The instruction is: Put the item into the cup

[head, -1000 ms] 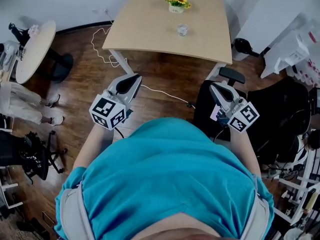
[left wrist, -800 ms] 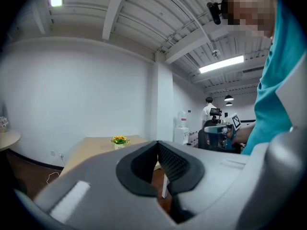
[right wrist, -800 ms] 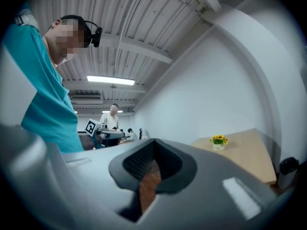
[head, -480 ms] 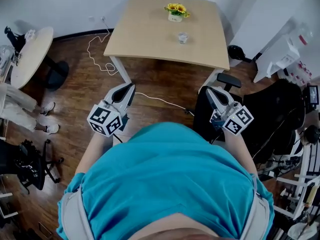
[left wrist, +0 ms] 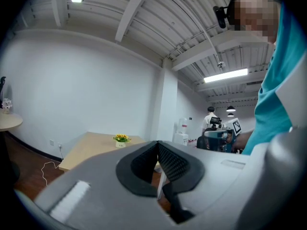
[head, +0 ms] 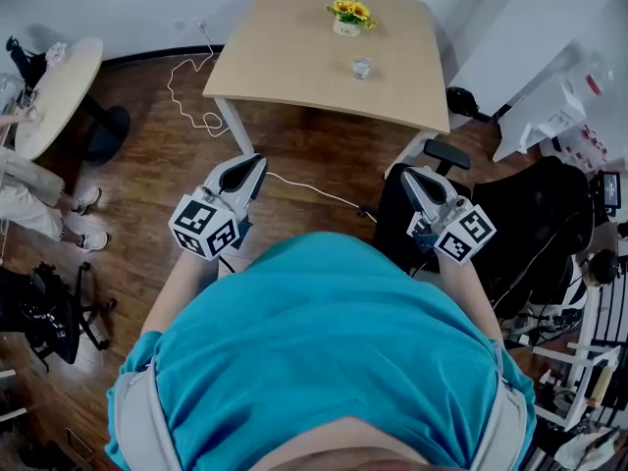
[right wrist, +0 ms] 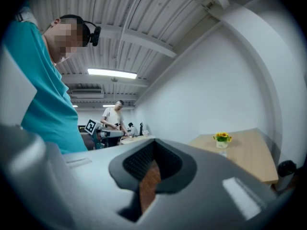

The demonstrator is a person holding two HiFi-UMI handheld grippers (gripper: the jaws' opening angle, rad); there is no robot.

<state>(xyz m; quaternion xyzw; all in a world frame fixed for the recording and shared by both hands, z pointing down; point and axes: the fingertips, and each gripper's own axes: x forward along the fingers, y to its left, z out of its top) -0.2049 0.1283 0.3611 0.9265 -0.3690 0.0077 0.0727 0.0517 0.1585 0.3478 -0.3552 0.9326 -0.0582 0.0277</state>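
Both tools are clenched on nothing. The left white-and-grey two-jaw gripper [head: 257,160] has its ribbed black pads pressed together at the tip in its own view [left wrist: 157,143]. The right white-and-grey gripper [head: 407,173] is the same, with its pads meeting at the tip [right wrist: 153,143] and only brown floor showing through the slot below them. Each is held close in front of the person's teal shirt [head: 324,351], out over the dark brown wooden plank floor [head: 167,175] and well apart from the table.

Just beyond the right gripper stands a black office chair [head: 446,152]. A thin white cable [head: 191,91] loops across the floor ahead of the left gripper.

Farther off is the light wooden rectangular table [head: 294,57]. The small clear glass cup [head: 362,67] stands upright on it, right of centre. Behind the cup, near the far edge, sits a small white pot of yellow flowers [head: 346,18]. Which thing is the item to go into the cup cannot be told.
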